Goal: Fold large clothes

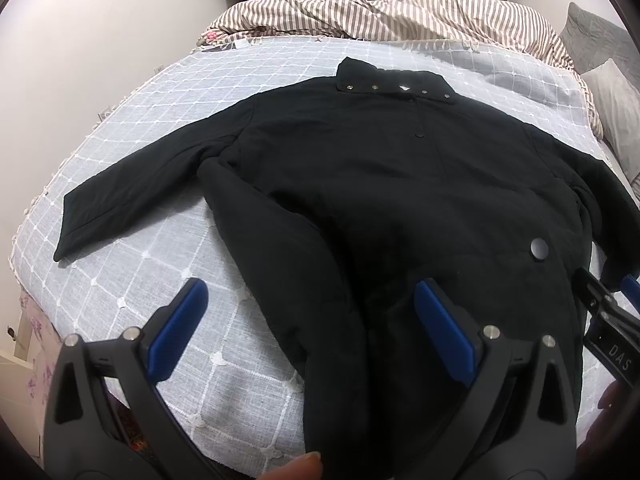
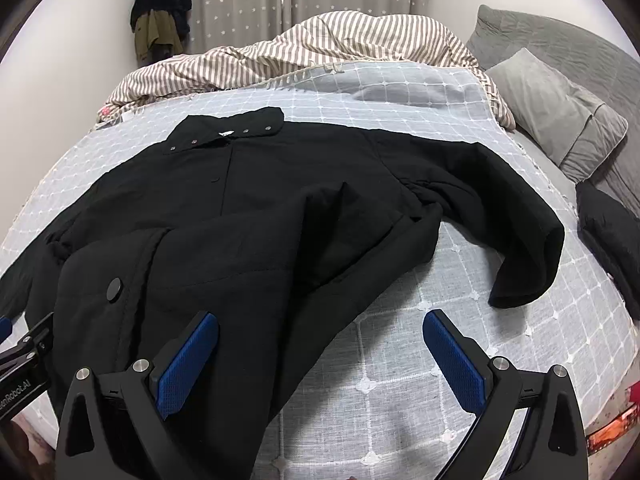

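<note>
A black jacket (image 1: pixel 360 168) was spread front-up across the checked bedspread (image 1: pixel 132 128), its collar toward the striped duvet (image 1: pixel 400 12) at the far edge and its hem at the near edge. The left gripper (image 1: pixel 308 324) and right gripper (image 2: pixel 320 356) were held spread wide above the hem, nothing grasped.

jackets: 1 (image 1: pixel 380 184) | tools: 2 (both open) (image 1: pixel 308 320) (image 2: pixel 320 356) | pillows: 2 (image 2: pixel 560 108)

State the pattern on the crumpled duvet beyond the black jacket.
Brown and cream stripes on the duvet; clearest in the right wrist view.
</note>
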Motion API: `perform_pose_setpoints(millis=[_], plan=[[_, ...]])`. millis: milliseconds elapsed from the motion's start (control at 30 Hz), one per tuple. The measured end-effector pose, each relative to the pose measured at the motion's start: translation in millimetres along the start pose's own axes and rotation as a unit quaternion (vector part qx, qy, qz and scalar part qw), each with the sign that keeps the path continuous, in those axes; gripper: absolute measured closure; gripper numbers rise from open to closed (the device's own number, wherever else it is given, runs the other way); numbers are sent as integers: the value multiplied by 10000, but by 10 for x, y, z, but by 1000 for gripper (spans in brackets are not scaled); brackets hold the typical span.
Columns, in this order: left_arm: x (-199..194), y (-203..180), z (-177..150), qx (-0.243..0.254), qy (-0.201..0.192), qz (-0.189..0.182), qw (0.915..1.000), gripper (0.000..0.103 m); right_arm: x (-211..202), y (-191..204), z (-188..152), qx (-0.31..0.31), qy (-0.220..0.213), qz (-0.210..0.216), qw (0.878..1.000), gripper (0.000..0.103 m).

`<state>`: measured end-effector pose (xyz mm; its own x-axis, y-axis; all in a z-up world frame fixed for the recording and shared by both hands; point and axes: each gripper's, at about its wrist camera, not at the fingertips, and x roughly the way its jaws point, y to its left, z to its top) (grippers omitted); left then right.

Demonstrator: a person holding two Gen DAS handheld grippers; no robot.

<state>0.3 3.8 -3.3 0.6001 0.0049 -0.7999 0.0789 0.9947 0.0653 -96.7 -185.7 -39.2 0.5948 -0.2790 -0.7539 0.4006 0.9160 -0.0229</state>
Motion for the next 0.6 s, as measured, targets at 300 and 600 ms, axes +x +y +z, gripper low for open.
perform_pose_setpoints(millis=[300, 600], plan=[[8, 3, 0, -4, 9, -14, 10000, 1, 3, 7, -1, -19, -4, -17, 10000, 0], [10, -8, -10, -11, 11, -2, 10000, 1, 8, 9, -3, -21, 1, -20, 10000, 0]])
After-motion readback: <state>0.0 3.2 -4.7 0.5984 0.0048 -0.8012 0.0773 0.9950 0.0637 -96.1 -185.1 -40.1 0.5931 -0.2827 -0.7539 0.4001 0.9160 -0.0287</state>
